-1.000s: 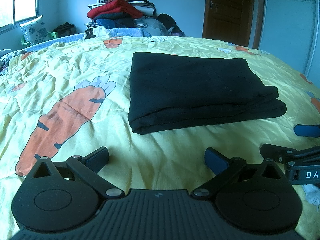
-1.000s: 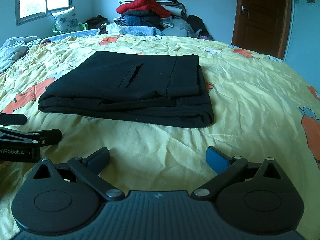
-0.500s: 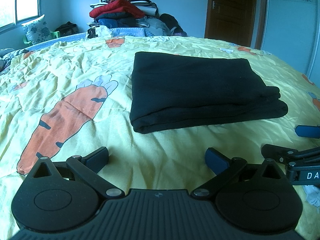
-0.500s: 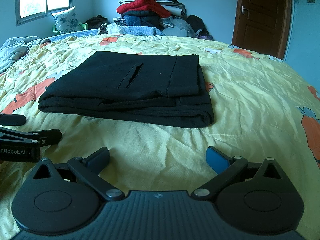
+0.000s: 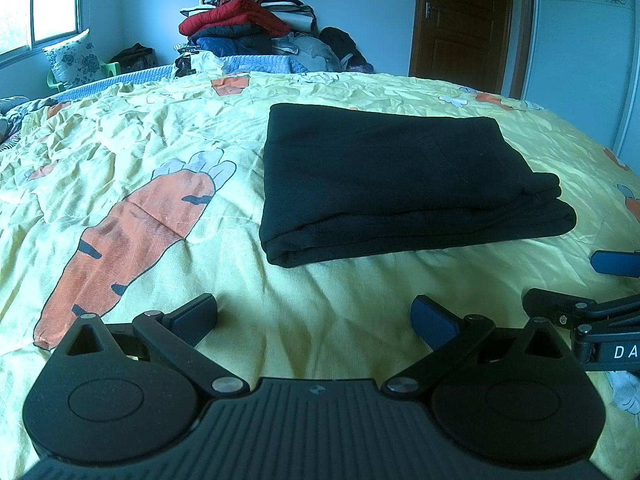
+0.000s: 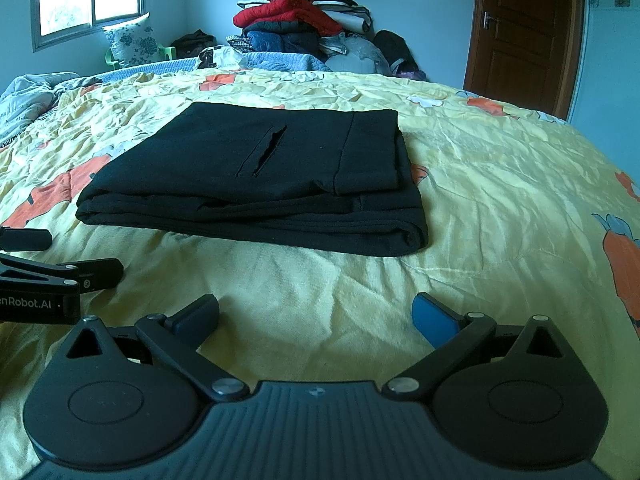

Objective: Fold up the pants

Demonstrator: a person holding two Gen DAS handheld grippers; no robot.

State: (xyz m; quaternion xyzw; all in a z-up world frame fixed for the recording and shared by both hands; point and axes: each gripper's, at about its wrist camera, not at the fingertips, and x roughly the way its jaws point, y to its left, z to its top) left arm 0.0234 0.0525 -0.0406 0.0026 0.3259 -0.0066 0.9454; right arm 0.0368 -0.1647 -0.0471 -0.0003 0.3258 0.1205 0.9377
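One pair of black pants (image 5: 400, 176) lies folded on the bed (image 5: 160, 140). Two grippers, left gripper (image 5: 314, 316) and right gripper (image 6: 316, 316), hover near its front edge, jaws spread, holding nothing.

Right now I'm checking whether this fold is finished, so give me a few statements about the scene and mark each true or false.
1. The black pants lie folded in a flat stack on the yellow bedspread. True.
2. The left gripper is clamped on the pants. False: its jaws are open, short of the cloth.
3. The right gripper is open and holds nothing. True.
4. A pocket slit shows on the top layer of the pants. True.
5. The pile of clothes sits on top of the pants. False: it is far behind them, by the wall.
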